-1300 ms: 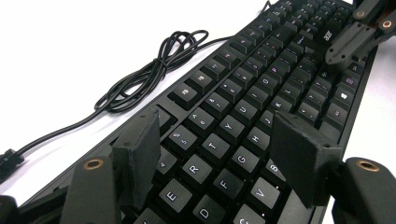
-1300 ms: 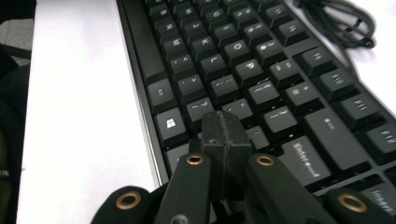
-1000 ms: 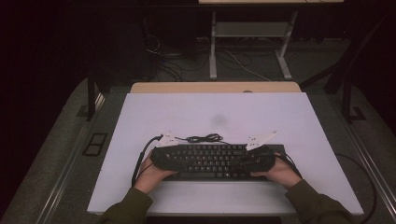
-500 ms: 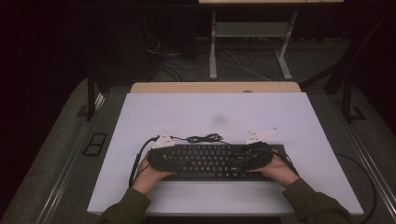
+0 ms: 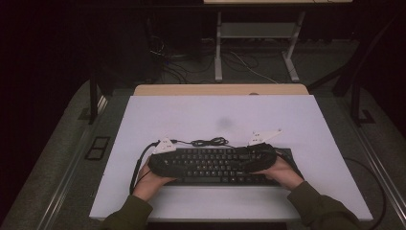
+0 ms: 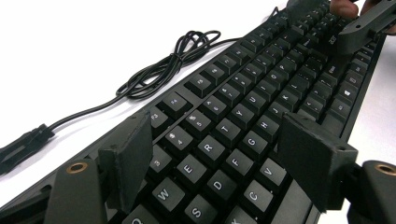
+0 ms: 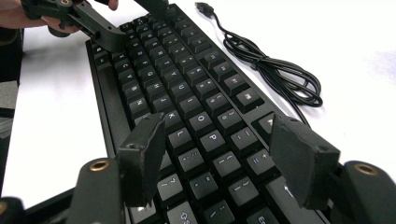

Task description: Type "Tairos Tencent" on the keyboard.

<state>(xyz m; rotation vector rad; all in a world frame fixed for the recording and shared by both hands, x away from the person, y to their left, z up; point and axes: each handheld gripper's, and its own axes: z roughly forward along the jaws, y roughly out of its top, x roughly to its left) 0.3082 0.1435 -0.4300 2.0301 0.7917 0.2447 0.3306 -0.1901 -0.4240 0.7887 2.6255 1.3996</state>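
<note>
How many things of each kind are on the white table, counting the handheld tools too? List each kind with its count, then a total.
Keyboard: 1
Coiled cable: 1
Tools: 2, the left tool and the right tool
Total: 4

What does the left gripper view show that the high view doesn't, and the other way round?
Left gripper view alone: letters on the keys, readable close up, with the left gripper open, a finger on either side above them. High view alone: the whole white table, the person's sleeves, the floor and the desk legs beyond. Both: the black keyboard, its bundled cable, and the right gripper at the keyboard's far end.
</note>
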